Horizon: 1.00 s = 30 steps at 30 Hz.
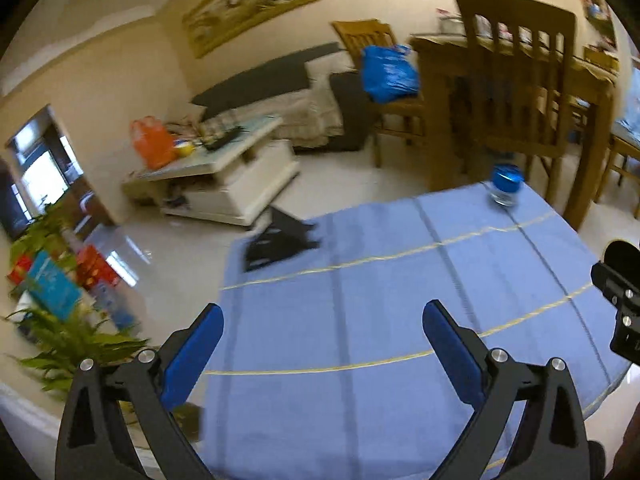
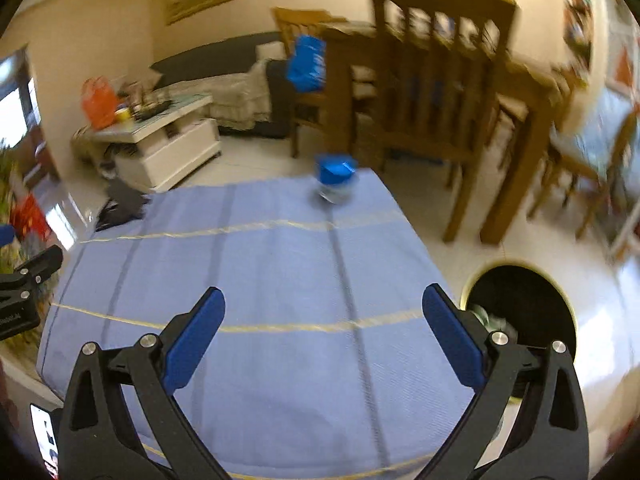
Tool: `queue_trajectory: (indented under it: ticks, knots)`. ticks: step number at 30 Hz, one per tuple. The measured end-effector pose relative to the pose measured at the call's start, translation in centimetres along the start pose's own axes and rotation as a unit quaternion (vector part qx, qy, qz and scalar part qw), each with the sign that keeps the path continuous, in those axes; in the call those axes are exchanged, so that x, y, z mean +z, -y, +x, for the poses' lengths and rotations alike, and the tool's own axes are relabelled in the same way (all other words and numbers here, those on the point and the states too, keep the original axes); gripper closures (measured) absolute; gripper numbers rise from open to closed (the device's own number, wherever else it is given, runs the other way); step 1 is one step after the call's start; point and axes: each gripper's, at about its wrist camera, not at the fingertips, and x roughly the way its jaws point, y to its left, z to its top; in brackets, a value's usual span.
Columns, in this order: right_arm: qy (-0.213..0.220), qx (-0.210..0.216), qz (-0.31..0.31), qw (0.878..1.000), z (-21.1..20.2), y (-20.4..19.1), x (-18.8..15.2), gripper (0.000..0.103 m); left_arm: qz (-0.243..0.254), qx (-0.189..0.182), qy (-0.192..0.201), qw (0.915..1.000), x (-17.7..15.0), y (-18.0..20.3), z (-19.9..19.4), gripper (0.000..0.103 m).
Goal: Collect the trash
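At the bottom of each view, the left gripper and right gripper hang spread and empty over the blue striped tablecloth, ready to grasp. The round black-lined trash bin with crumpled trash inside sits on the floor at lower right. The blue-lidded clear jar stands at the far edge, upper centre.

No text could be read in either view. The blue bag on the chair carried pale print, but motion blur left it illegible. The boxes by the plants showed light markings too smeared to make out. The other gripper's body, seen at the left edge of the right wrist view, bore a small white line of lettering, too small and cut off to read. The jar was blurred, and any label on it could not be told.
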Motion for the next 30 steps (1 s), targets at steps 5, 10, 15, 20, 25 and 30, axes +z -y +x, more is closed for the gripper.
queue_trajectory:
  ticks: [5,10,15,20,25,30]
  knots:
    - [0.019,0.033,-0.024,0.999,-3.2,-5.9,2.1,0.006,-0.042,-0.031,0.002,0.9986,-1.9,-4.9,-1.8,0.007]
    - [0.033,0.091,0.005,0.995,-4.3,-8.2,1.4,0.006,-0.073,-0.035,0.008,0.9967,-3.9,-6.2,-2.0,0.007]
    - [0.027,0.077,-0.003,0.997,-4.9,-8.8,0.2,0.005,-0.082,-0.038,0.022,0.9957,-4.1,-6.3,-2.4,0.007]
    - [0.032,0.066,-0.005,0.997,-5.4,-8.6,-0.1,0.005,-0.084,-0.052,0.02,0.995,-4.2,-5.5,-2.1,0.007]
    - [0.029,0.059,-0.002,0.998,-5.2,-7.8,-0.4,0.005,-0.08,-0.069,0.017,0.9943,-4.2,-4.5,-1.7,0.007]
    - [0.026,0.06,0.004,0.998,-4.9,-6.9,-0.5,0.005,-0.078,-0.072,0.018,0.9942,-4.4,-4.2,-1.7,0.007]
